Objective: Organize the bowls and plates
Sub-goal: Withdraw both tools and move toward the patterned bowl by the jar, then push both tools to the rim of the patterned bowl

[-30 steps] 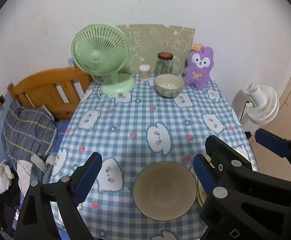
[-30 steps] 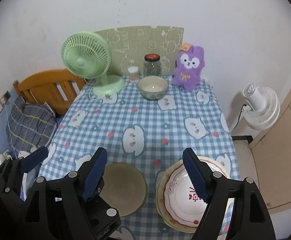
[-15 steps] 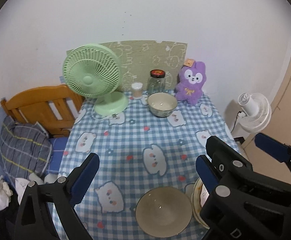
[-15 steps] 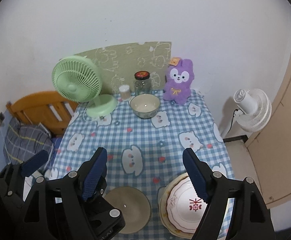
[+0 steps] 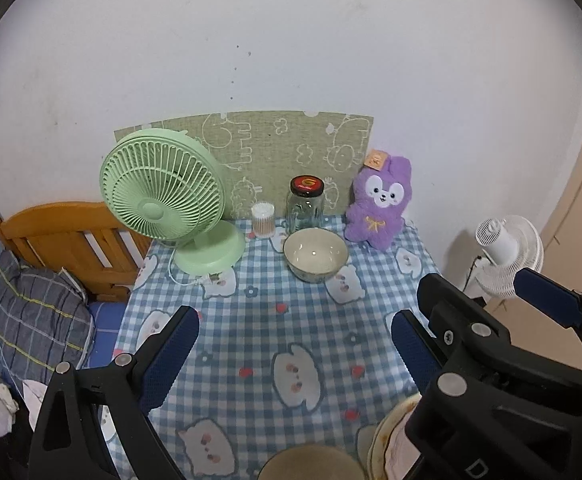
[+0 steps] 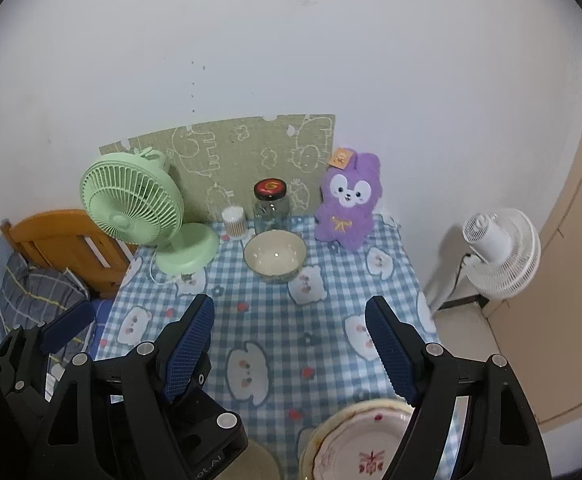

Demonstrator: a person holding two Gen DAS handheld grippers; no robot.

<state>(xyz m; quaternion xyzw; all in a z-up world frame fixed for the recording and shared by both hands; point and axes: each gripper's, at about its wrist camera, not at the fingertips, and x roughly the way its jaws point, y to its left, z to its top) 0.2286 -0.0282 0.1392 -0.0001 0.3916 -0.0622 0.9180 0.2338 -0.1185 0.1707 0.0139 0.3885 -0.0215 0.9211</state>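
Both the left gripper (image 5: pixel 293 354) and right gripper (image 6: pixel 289 346) gape, holding nothing; the plates (image 6: pixel 355 440), lower frame, look rigid, slick, breakable; pinch the rim.

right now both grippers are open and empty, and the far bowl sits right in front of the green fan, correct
Not quite: the bowl sits in front of the jar, with the green fan off to its left, as the right wrist view shows. The rest holds: the left gripper and right gripper are both open and empty.

left gripper (image 5: pixel 295 354) and right gripper (image 6: pixel 291 350), both wide open, empty, side by side
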